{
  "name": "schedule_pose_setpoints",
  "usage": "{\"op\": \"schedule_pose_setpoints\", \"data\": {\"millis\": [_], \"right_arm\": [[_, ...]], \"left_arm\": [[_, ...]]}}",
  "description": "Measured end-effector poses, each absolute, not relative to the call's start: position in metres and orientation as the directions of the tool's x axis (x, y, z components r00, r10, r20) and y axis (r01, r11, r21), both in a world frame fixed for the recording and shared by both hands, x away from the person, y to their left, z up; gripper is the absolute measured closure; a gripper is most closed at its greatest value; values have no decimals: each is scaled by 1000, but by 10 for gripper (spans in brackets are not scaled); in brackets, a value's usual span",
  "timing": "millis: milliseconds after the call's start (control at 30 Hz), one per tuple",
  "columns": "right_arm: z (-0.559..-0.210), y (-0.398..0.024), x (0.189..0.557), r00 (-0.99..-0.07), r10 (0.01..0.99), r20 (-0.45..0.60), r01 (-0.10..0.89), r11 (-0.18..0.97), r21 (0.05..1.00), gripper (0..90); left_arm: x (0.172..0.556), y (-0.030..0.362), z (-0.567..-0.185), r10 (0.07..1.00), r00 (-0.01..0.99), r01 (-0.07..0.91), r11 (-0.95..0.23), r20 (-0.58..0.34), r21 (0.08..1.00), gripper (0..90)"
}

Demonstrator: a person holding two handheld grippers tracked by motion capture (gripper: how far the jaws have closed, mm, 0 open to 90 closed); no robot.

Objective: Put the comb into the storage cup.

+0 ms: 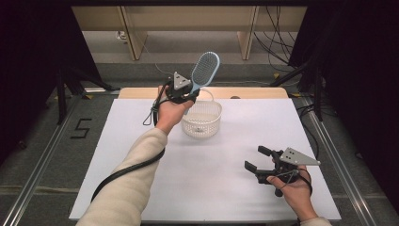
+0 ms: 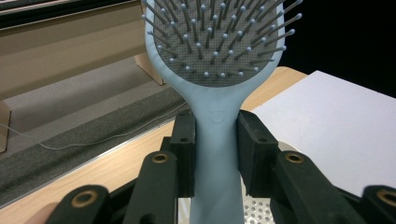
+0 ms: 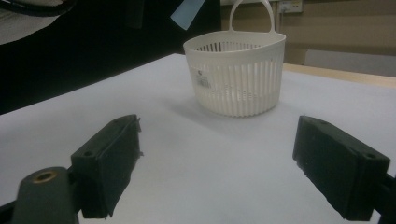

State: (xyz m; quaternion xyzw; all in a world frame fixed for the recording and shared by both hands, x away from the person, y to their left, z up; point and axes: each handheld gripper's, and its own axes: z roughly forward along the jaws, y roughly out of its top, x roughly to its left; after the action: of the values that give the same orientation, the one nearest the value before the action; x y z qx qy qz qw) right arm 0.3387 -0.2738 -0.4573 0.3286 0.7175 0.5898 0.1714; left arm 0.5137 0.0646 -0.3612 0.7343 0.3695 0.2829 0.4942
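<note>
White sheet covers most of the worktop point(image 1: 221, 179), with a strip of bare wood showing along the far edge. On it, toward the far side, stands a cream slotted basket point(image 1: 202, 118) with a loop handle; in the right gripper view its upper handle is partly cut off by the frame edge. The left gripper point(image 1: 184, 98) hovers just above and beside the basket's near-left rim, its fingers point(image 2: 184, 154) clamped on the handle of a pale blue brush point(image 1: 203, 73). The brush's long axis runs up and away from the person, tilted slightly right in the high view, with the bristled head at the top and the bristles facing the person. In the left gripper view the head's top is cut off and the handle's lower end is hidden between the fingers. The right gripper point(image 1: 256, 159) rests low over the sheet at the near right, well apart from the basket, its fingers point(image 3: 109, 161) spread wide with nothing between them.
</note>
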Motion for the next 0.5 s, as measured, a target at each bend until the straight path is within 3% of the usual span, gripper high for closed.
{"op": "schedule_pose_setpoints", "data": {"millis": [500], "right_arm": [[-457, -274, 339, -725, 674, 142, 268, 87, 960, 156]], "left_arm": [[517, 62, -364, 815, 576, 253, -248, 61, 935, 697]]}}
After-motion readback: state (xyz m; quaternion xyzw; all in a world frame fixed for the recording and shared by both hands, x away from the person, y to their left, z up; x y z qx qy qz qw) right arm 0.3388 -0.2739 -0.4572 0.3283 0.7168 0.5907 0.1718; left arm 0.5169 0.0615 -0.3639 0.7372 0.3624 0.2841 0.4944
